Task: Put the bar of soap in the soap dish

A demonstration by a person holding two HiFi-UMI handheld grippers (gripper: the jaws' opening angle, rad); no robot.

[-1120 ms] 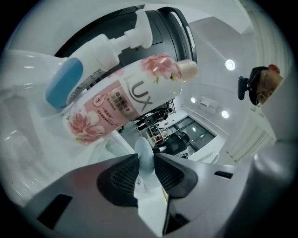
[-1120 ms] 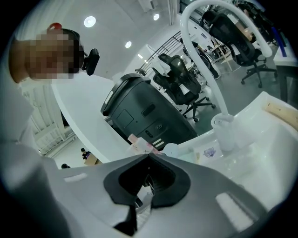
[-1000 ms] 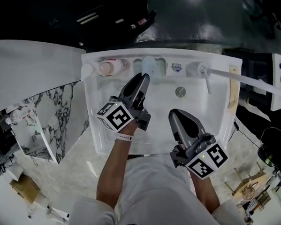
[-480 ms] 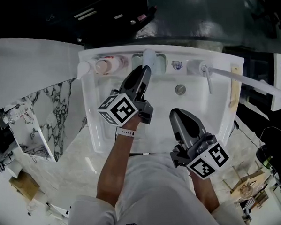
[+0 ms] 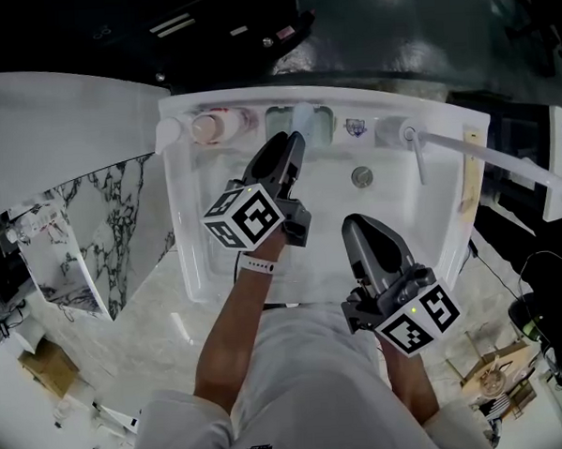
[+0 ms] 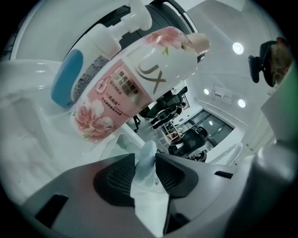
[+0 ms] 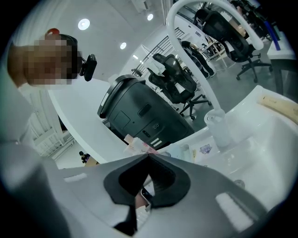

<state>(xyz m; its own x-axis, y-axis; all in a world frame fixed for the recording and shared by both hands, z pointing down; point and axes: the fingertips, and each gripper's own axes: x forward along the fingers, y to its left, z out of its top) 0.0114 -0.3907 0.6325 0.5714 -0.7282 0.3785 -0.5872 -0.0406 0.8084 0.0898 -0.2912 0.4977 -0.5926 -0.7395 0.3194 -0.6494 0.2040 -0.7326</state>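
Observation:
The pale blue bar of soap [image 5: 303, 117] stands on edge in the pale green soap dish [image 5: 325, 125] on the sink's back ledge. My left gripper [image 5: 294, 152] reaches up to it from the basin. In the left gripper view the bar of soap [image 6: 148, 151] is between the jaws of the left gripper [image 6: 145, 162], which are opening; the pads stand close on both its sides, with a slim gap at the left. The soap dish [image 6: 122, 142] shows just beyond. My right gripper [image 5: 352, 224] hovers over the basin's front, shut and empty [image 7: 148, 155].
A pink Lux bottle [image 5: 221, 125] [image 6: 135, 79] lies on the ledge left of the dish, next to a white pump bottle [image 5: 170, 133]. The faucet [image 5: 411, 151] and a clear cup [image 5: 389, 133] stand to the right, the drain [image 5: 361, 177] below. A marble panel [image 5: 103, 228] leans at left.
My left gripper moved up toward the back ledge and carried the soap into the dish. Its marker cube has tipped. The right gripper stayed put.

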